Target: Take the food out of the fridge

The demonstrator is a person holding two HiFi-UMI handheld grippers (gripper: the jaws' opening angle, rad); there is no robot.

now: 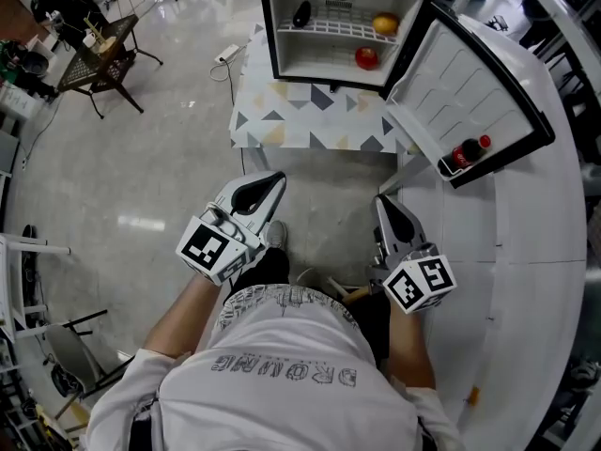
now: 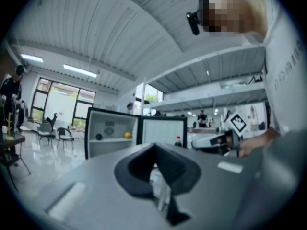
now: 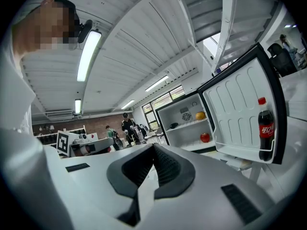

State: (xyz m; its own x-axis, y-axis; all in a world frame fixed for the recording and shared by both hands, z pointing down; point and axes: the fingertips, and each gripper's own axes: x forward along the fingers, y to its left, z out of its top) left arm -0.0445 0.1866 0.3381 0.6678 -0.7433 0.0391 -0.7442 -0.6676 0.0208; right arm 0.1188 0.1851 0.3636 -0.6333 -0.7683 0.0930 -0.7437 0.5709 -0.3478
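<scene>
A small black fridge stands open on a low table. On its upper shelf lie a dark item and an orange fruit; a red fruit sits on the floor of the fridge. The open door holds a cola bottle. My left gripper and right gripper are held close to my body, well short of the fridge, both shut and empty. The right gripper view shows the orange fruit, the red fruit and the bottle ahead.
The fridge's table has a triangle-patterned top. A long white counter curves along the right. A small table with chairs stands at far left, and a power strip lies on the floor. People stand far off.
</scene>
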